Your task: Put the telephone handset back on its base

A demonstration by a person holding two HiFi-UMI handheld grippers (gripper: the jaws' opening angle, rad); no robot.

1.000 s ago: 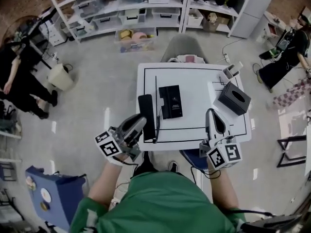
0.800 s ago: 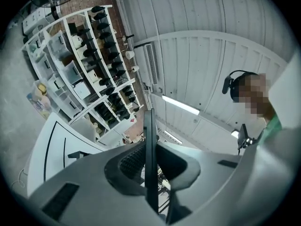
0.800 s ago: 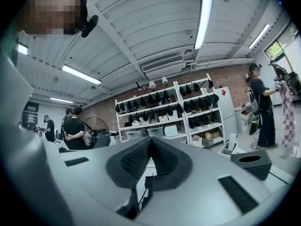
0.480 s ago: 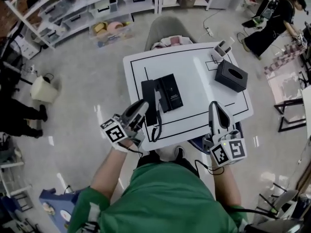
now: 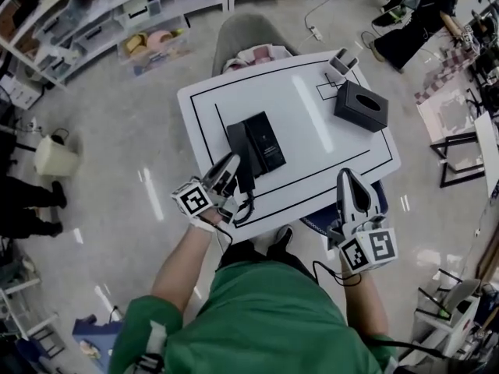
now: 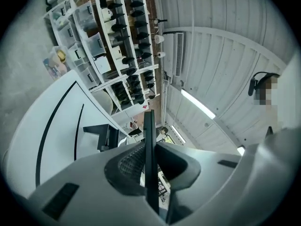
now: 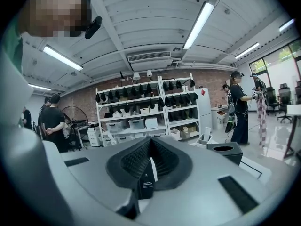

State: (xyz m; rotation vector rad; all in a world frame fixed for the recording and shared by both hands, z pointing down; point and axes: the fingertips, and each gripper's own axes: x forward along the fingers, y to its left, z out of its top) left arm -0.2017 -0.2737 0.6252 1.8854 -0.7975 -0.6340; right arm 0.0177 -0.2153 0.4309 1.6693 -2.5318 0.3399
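Observation:
The black telephone base (image 5: 267, 137) lies on the white table (image 5: 312, 107), left of its middle. The black handset (image 5: 236, 142) lies lengthwise along the base's left side, its coiled cord (image 5: 248, 206) looping toward the near table edge. My left gripper (image 5: 231, 164) is shut on the handset's near end. In the left gripper view the handset (image 6: 149, 126) stands edge-on between the pads, with the base (image 6: 99, 136) ahead and to the left. My right gripper (image 5: 344, 176) hovers at the table's near right edge, shut and holding nothing (image 7: 150, 142).
A dark tissue box (image 5: 361, 106) sits at the table's far right, with a small white holder (image 5: 341, 61) behind it. A grey chair (image 5: 243, 33) with a pink cloth stands beyond the table. Shelves with bins line the back wall, and people stand at the sides.
My left gripper has sunk toward the table with the handset and brought it closer to the base's left side. The right gripper has hardly moved.

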